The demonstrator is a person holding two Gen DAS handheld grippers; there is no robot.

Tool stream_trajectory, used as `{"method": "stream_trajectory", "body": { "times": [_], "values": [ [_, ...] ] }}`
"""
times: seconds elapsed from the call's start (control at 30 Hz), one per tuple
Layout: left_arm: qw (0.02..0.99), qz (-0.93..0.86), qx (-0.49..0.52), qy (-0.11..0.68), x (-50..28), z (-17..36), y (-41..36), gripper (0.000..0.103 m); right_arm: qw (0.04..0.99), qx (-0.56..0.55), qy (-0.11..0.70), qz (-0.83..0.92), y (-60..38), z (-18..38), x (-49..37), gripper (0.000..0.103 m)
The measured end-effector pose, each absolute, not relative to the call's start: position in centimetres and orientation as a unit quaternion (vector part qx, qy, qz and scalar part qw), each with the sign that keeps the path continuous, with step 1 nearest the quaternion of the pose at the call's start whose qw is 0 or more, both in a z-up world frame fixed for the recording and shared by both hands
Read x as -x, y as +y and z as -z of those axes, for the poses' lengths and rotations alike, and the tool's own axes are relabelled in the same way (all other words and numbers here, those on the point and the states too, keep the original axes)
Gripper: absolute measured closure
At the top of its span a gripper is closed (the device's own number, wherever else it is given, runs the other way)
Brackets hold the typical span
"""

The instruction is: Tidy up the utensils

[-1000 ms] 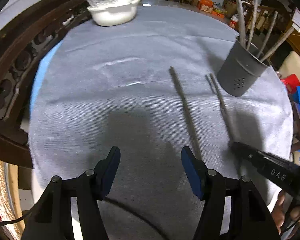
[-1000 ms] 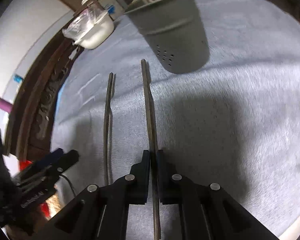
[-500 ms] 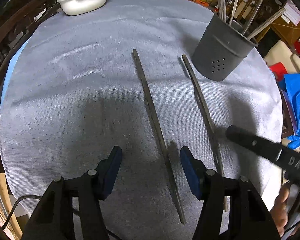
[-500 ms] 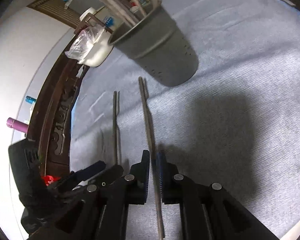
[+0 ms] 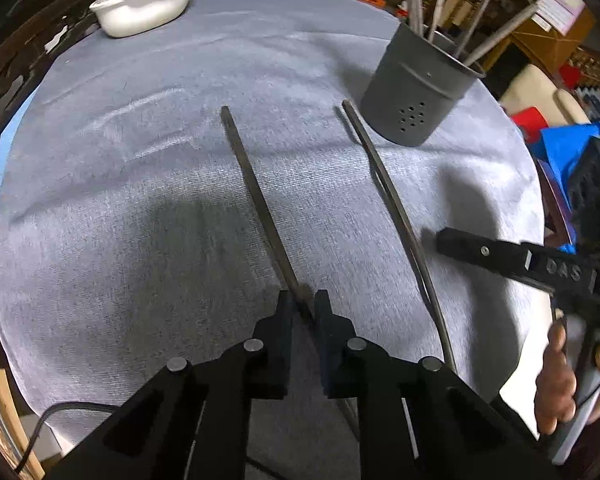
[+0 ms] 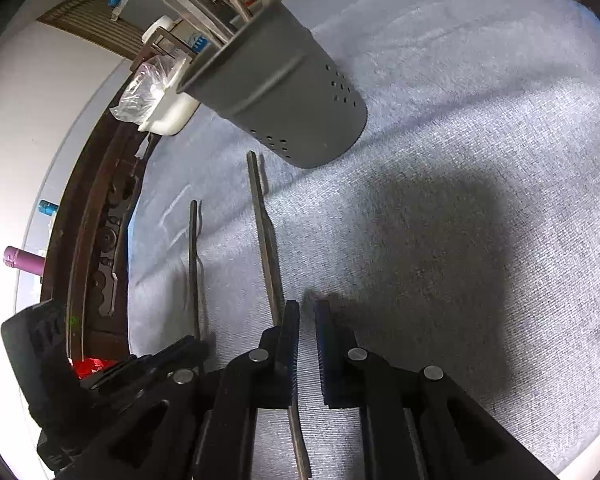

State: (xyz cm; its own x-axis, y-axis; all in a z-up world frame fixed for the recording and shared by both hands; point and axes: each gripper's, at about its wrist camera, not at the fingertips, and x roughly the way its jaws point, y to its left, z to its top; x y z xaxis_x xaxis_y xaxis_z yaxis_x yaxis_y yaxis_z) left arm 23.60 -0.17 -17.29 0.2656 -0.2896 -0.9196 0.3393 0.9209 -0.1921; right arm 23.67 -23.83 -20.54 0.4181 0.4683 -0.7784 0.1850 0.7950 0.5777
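Observation:
Two long dark metal sticks lie side by side on the grey cloth. My left gripper (image 5: pixel 303 306) points steeply down, and its jaws are closing on the near part of the left stick (image 5: pixel 256 196), pads against it. The right stick (image 5: pixel 392 204) lies on the cloth beside it. In the right wrist view, this right stick (image 6: pixel 266 236) runs under the left finger of my right gripper (image 6: pixel 307 306), which is shut with only cloth showing in the slit. The grey perforated utensil holder (image 5: pixel 412 92) stands just beyond the sticks' far ends and holds several utensils.
A white tub (image 5: pixel 140 12) covered in plastic sits at the far left of the round table (image 5: pixel 120 200). Dark carved wood (image 5: pixel 4 72) borders the table's left side. A person's hand (image 5: pixel 556 376) grips the right tool near boxes and blue cloth off the table's right edge.
My left gripper went from wide open over the cloth to closed around the left stick. The right gripper shifted slightly, so its stick, once in the slit, now runs under its left finger.

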Motion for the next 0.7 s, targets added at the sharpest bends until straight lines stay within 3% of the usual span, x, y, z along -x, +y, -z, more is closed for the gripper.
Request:
{"method": "stream_trajectory", "body": {
  "times": [0.33,0.47,0.7],
  "values": [
    [0.791,0.226,-0.012,0.569,-23.5,16.2,1.3,0.09,0.782,-0.308,0.534,-0.086,-24.0,20.8,-23.8,0.092],
    [0.793,0.215,0.007,0.57,-24.6,15.9,1.8,0.063,0.783,-0.307,0.534,-0.086,-23.9,20.8,-23.8,0.092],
    [0.796,0.18,0.021,0.577,-27.1,15.4,2.2,0.062,0.795,-0.291,0.524,-0.098,-23.8,19.3,-24.9,0.092]
  ]
}}
